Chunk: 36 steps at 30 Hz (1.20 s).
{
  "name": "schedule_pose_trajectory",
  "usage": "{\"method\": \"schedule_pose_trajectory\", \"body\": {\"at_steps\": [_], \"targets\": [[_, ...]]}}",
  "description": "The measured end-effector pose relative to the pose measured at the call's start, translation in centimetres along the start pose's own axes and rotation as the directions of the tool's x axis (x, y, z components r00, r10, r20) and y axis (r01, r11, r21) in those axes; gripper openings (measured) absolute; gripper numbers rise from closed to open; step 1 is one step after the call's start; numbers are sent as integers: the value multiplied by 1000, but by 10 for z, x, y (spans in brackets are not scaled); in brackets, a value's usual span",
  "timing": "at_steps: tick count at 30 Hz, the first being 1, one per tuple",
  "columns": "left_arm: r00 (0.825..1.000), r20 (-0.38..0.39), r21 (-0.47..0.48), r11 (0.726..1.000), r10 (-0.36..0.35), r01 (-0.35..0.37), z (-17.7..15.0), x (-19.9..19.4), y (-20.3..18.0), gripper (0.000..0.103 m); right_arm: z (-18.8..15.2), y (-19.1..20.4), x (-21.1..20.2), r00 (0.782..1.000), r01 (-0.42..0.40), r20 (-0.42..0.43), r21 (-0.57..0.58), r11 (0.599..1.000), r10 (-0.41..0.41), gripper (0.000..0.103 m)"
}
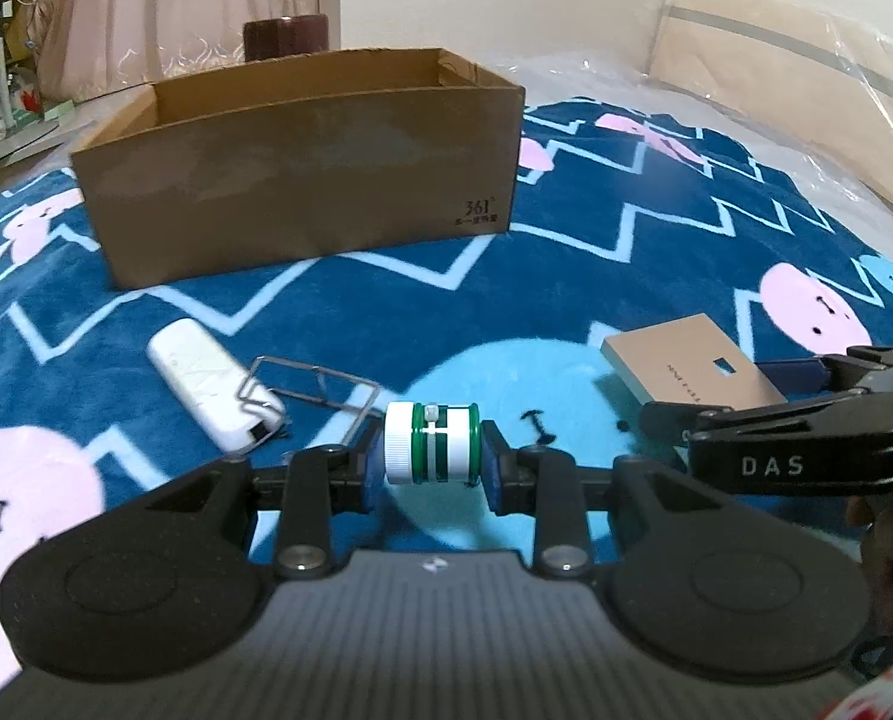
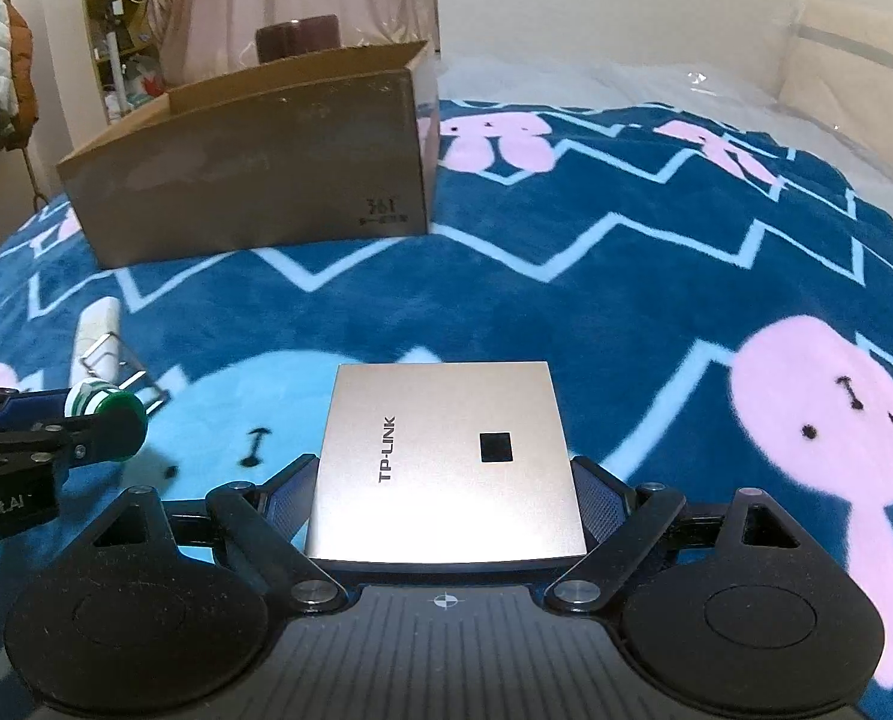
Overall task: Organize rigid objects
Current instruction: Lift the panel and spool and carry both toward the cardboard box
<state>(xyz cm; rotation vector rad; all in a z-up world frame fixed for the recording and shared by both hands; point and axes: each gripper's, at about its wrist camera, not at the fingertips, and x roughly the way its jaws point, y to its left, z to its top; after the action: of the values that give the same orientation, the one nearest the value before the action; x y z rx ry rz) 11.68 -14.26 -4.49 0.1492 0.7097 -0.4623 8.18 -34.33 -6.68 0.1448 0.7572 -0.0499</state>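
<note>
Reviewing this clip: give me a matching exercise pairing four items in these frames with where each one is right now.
Things:
1. green-and-white bottle
2. TP-LINK panel
3. white device
4. cardboard box

Places:
A. standing on the blanket behind the other things
B. between the right gripper's fingers
C. lying on the blanket under a wire frame
D. between the left gripper's fingers

Pairs: 1-D, 2-B, 3-C, 4-A

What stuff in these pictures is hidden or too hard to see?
- Inside of the cardboard box: both views look at its outer walls, so its floor is hidden.
- Small print under "361" on the box: too small and blurred in both views.
- Dark red object behind the box: the box covers its lower part.
- White device: right wrist view, partly covered by the wire clip.
- TP-LINK box: its underside is hidden.
</note>
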Motion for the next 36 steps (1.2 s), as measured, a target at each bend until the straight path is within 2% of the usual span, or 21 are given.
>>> {"method": "schedule_pose_trajectory", "body": {"at_steps": [19,36], "targets": [[996,27,-47,996,82,-81,-11,-64,36,27,4,46,-42,999,-30,14,-29,999,31,85],[993,45,-63,993,106,-103,-16,-96,49,27,6,76,-62,999,-47,23,-80,996,49,85]]}}
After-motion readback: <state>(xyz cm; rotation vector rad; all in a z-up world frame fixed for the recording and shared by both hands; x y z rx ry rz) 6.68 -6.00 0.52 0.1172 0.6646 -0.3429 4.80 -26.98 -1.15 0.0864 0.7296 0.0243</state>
